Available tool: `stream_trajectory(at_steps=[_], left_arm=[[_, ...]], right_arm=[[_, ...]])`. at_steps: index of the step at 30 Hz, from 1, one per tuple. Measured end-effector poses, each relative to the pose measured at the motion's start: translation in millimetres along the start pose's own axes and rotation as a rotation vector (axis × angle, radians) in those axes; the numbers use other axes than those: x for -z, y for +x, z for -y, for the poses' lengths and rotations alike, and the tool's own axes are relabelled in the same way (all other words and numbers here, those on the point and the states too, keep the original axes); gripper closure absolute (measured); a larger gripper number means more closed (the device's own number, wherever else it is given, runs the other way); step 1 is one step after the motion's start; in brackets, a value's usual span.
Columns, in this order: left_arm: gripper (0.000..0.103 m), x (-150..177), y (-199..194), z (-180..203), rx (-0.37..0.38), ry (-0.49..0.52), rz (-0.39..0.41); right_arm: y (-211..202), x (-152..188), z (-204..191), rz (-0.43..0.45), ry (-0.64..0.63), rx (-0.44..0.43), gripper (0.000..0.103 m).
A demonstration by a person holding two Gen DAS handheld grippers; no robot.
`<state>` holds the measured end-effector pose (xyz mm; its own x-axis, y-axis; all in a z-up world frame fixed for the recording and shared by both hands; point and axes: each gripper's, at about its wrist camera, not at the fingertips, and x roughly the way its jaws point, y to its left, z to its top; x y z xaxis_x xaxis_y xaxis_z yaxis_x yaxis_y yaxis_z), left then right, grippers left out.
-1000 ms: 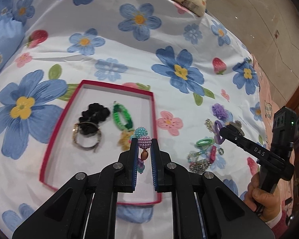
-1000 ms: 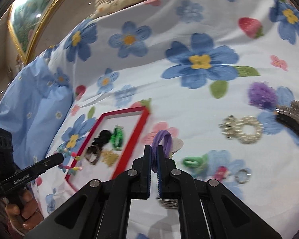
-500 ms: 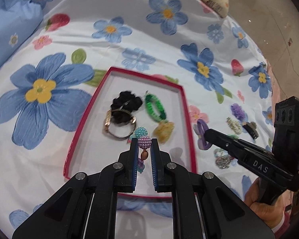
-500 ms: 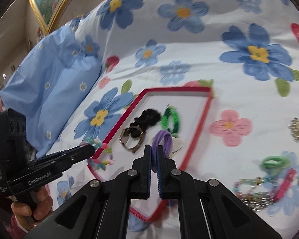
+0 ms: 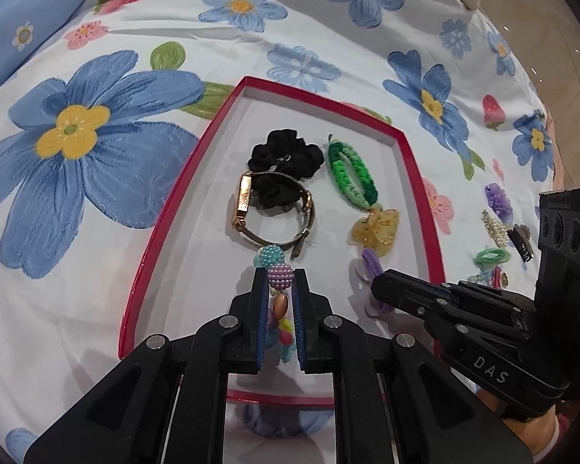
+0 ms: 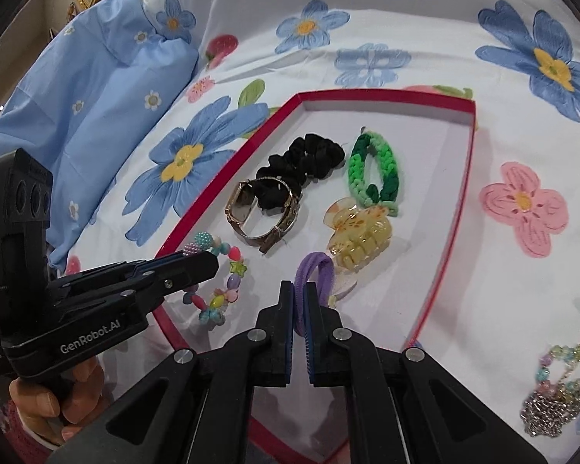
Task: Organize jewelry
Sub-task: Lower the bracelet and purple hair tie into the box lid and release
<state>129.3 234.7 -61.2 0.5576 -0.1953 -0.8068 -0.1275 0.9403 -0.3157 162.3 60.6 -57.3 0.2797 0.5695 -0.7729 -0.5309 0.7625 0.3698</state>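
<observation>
Placement is the step we are in: both grippers hang over the red-rimmed tray [image 6: 468, 162], each with a piece to set down. Our left gripper [image 5: 278, 282] has its jaws pinched on the beaded bracelet [image 6: 216, 270], whose pastel beads dangle over the tray's near left part. Our right gripper [image 6: 299, 290] has its jaws clamped on the purple hair tie [image 6: 315, 266], just in front of the yellow claw clip [image 6: 357, 234]. Already lying in the tray are the black scrunchie [image 5: 284, 168], the gold watch [image 5: 268, 212] and the green braided band [image 5: 352, 176].

We judge the next move calls for lowering each piece onto bare tray floor, clear of the watch and clip, then parting the jaws. More loose pieces wait on the floral bedsheet [image 6: 522, 77] to the right.

Compared with a second ago, our right gripper has carried the hair tie from the loose pile outside the tray to over it, and our left has closed in, the tray looming larger in its view.
</observation>
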Motion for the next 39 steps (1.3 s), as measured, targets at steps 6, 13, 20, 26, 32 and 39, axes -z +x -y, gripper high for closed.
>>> stream_trajectory(at_steps=[6, 13, 20, 26, 32, 39], left_arm=[[0.092, 0.5, 6.5, -3.8, -0.015, -0.011, -0.023], [0.092, 0.9, 5.9, -2.5, -0.039, -0.007, -0.026], [0.082, 1.4, -0.6, -1.2, -0.063, -0.005, -0.014], [0.082, 3.9, -7.0, -2.0, -0.072, -0.012, -0.007], [0.082, 6.0, -9.4, -0.8, -0.082, -0.011, -0.006], [0.082, 7.6, -26.6, 20.1, -0.054, 0.017, 0.021]], right_arm=[[3.7, -2.5, 0.8, -0.012, 0.003, -0.023, 0.094], [3.6, -3.7, 1.9, -0.015, 0.016, -0.044, 0.093], [-3.1, -1.0, 3.3, -0.011, 0.03, -0.065, 0.091], [-13.3, 0.8, 5.7, 0.006, 0.037, -0.064, 0.09], [-17.6, 2.8, 6.8, 0.013, 0.043, -0.06, 0.09], [-56.2, 9.1, 10.6, 0.079, 0.036, -0.046, 0.08]])
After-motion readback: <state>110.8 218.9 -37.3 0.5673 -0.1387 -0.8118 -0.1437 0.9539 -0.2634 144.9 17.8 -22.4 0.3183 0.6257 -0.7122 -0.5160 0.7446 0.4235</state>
